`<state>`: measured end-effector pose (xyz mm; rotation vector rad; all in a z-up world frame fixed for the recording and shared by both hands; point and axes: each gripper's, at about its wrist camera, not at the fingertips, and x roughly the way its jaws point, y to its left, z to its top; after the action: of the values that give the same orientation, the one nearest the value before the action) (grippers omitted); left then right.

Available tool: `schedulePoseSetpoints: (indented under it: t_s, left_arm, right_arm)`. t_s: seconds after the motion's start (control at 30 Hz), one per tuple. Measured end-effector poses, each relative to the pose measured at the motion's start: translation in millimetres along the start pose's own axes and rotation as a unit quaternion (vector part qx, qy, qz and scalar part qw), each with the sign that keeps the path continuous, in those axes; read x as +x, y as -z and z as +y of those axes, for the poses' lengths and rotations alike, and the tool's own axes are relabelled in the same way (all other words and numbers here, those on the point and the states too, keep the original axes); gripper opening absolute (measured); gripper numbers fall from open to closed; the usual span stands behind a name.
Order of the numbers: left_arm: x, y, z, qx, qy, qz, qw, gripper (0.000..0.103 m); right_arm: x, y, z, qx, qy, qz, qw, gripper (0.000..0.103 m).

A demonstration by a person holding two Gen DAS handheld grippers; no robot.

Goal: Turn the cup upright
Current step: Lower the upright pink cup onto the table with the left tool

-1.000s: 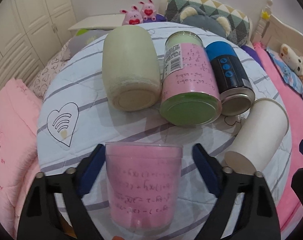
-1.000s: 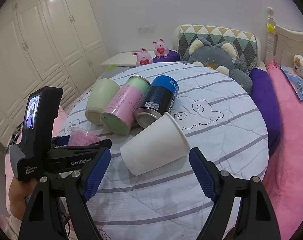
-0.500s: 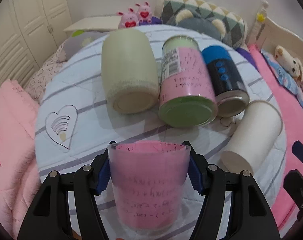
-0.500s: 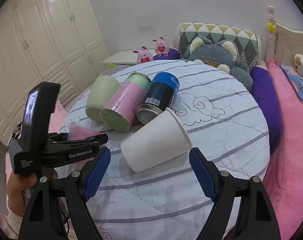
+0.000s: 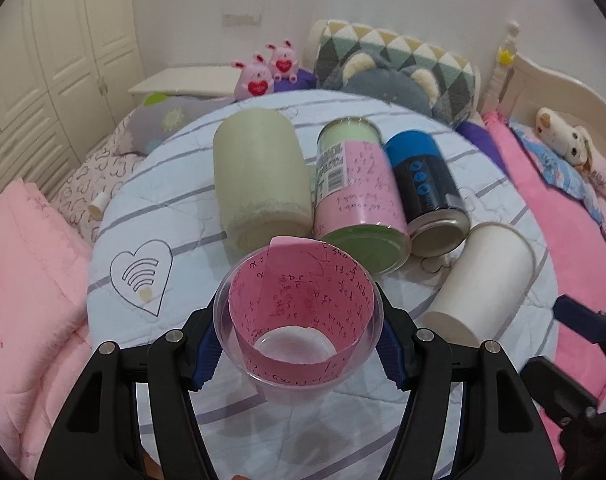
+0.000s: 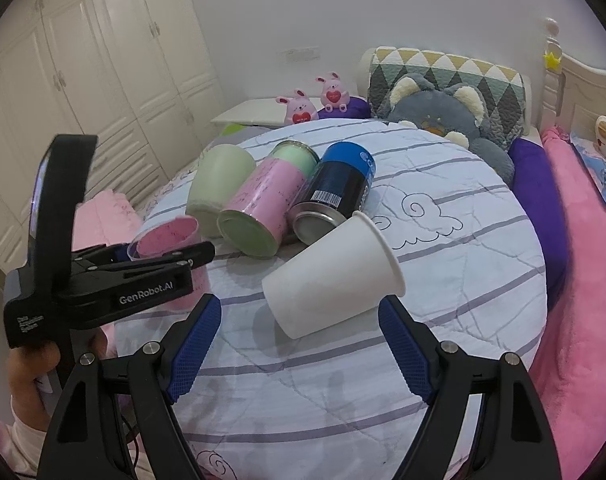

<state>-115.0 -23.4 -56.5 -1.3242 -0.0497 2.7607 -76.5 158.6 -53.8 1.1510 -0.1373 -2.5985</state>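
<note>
A clear plastic cup lined with pink written-on paper [image 5: 299, 316] sits between the blue pads of my left gripper [image 5: 299, 346], which is shut on it. The cup's open mouth faces up and towards the camera, and it is held above the round quilted table [image 5: 175, 200]. In the right wrist view the same cup [image 6: 165, 238] shows at the left in the left gripper [image 6: 159, 260]. My right gripper [image 6: 299, 344] is open and empty, its pads on either side of a white paper cup [image 6: 331, 276] that lies on its side.
A pale green cup [image 5: 259, 176], a pink-labelled can [image 5: 359, 200] and a blue can [image 5: 427, 192] lie on their sides in a row. The white paper cup [image 5: 483, 276] lies at the right. Pillows, plush toys and pink bedding surround the table.
My left gripper closed on the pink-lined cup, lifted it and tipped it from lying down to mouth-up. The right gripper barely moved.
</note>
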Motion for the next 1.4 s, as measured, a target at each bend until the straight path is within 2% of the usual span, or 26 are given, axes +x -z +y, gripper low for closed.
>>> schedulePoseSetpoints:
  t_s: [0.23, 0.37, 0.77, 0.83, 0.9, 1.13, 1.4]
  left_arm:
    - [-5, 13, 2, 0.004, -0.008, -0.023, 0.9997, 0.066]
    - [1, 23, 3, 0.014, -0.003, -0.008, 0.9999, 0.066]
    - [-8, 31, -3, 0.024, -0.008, -0.016, 0.9996, 0.067]
    - [-7, 32, -3, 0.029, -0.008, -0.011, 0.9995, 0.071]
    - [-9, 33, -2, 0.028, -0.004, -0.011, 0.9995, 0.079]
    - [-21, 33, 4, 0.017, 0.008, -0.017, 0.9997, 0.094]
    - [-50, 36, 10, 0.015, 0.005, -0.056, 0.9983, 0.096]
  right_arm:
    - [5, 5, 11, -0.015, 0.000, 0.009, 1.000, 0.082]
    - [7, 7, 16, -0.021, 0.002, 0.013, 1.000, 0.082]
    - [4, 6, 25, -0.029, 0.021, 0.011, 0.999, 0.082]
    - [2, 6, 26, -0.028, 0.021, 0.011, 0.999, 0.082]
    - [1, 7, 27, -0.028, 0.020, 0.012, 0.999, 0.082]
    - [-2, 9, 28, -0.026, 0.019, 0.011, 0.999, 0.082]
    - [-20, 8, 34, -0.024, 0.021, -0.017, 0.999, 0.082]
